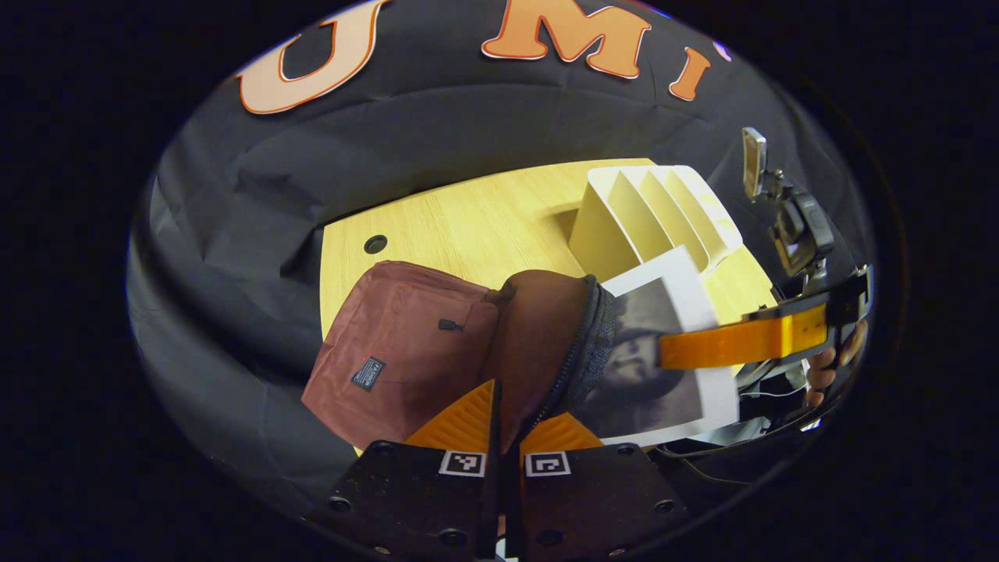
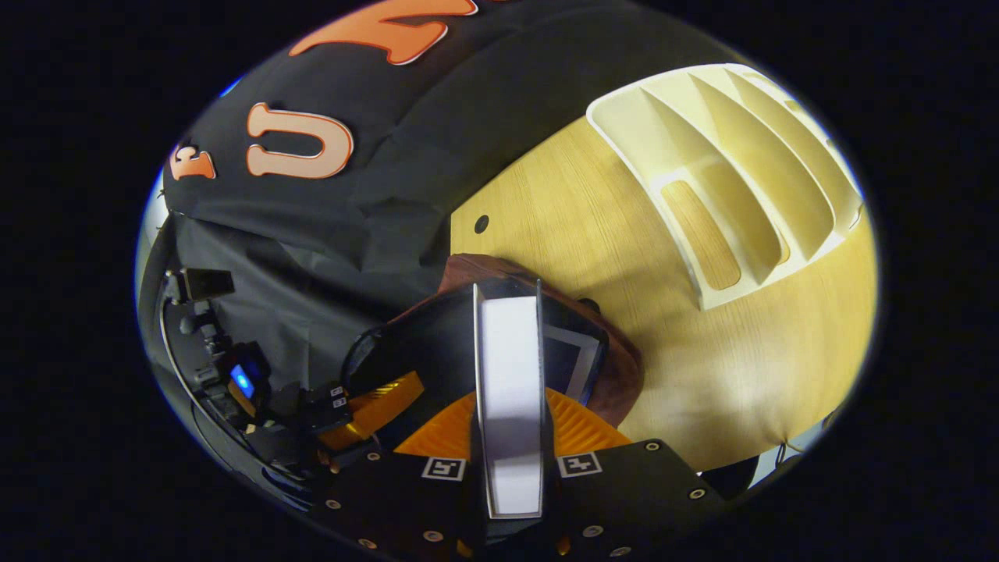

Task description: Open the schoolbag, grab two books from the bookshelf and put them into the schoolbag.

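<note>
— Sliding the book [image 2: 511,390] down into the schoolbag [image 1: 406,351] is the step in hand, isn't it?

— So it looks. The right gripper [image 2: 511,437] has its fingers clamped on the book, one on each cover, spine edge toward the camera. In the left gripper view the book's lower end is already inside the zipper opening [image 1: 581,351]. Another book seems to sit inside already, though that is hard to tell.

— And the left gripper [image 1: 499,421]?

— Its fingers are closed together on the bag's rim by the zipper, apparently holding the mouth open. The bag lies on the wooden table [image 2: 702,375], beside the cream bookshelf [image 2: 741,172], whose slots look empty.

— What would make it go well?

— Keeping the rim pulled wide and steady, and feeding the book straight along the opening so no corner catches the zipper teeth. The right gripper should let go only once the book is well in.
</note>
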Motion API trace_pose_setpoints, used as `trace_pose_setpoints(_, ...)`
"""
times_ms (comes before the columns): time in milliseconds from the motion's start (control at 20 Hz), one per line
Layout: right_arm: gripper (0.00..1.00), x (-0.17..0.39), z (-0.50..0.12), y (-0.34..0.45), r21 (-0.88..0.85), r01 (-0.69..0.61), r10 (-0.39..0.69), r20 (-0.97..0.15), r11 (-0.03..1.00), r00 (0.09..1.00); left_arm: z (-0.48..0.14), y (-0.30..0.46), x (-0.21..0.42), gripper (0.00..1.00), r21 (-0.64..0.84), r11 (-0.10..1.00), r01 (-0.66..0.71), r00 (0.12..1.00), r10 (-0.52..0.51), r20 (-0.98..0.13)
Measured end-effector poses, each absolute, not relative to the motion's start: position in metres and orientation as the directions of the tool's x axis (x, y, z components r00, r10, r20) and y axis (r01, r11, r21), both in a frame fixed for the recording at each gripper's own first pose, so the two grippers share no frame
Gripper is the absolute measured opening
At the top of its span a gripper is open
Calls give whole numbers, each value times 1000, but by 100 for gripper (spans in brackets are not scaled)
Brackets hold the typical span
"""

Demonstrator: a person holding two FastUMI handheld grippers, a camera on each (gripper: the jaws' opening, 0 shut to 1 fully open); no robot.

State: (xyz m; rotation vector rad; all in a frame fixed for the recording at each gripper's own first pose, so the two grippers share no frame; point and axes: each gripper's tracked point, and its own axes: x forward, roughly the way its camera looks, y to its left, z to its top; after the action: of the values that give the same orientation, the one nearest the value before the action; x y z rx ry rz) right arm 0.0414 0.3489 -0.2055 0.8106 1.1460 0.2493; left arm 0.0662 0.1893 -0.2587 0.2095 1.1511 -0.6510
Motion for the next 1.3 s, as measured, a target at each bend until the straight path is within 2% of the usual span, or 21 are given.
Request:
trace_pose_setpoints(350,28,42,-236,383,761,276,623,-642,587,446,-251,179,60,4,-164,787,594,282,-394,-875)
trace_pose_setpoints(500,28,38,-243,387,787,285,625,-611,547,486,-251,173,55,5,-167,781,601,283,-404,-870)
trace_pose_setpoints(800,31,49,-275,419,784,248,607,-604,569,517,-253,162,46,5,-149,775,614,284,-394,-874)
trace_pose_setpoints(950,32,49,-287,433,780,265,631,-619,568,468,-257,162,45,5,-164,783,600,282,-399,-872)
trace_pose_setpoints(1000,27,47,-289,433,766,279,627,-637,578,449,-256,165,47,5,-169,789,591,288,-402,-869)
trace_pose_setpoints(1100,46,35,-295,421,707,281,587,-700,649,407,-258,165,45,5,-201,790,580,283,-426,-860)
trace_pose_setpoints(1250,57,21,-293,398,641,212,539,-748,738,387,-269,162,41,20,-229,793,565,273,-441,-855)
trace_pose_setpoints(1300,65,21,-282,389,643,196,537,-741,740,403,-270,161,38,24,-232,801,551,270,-435,-859)
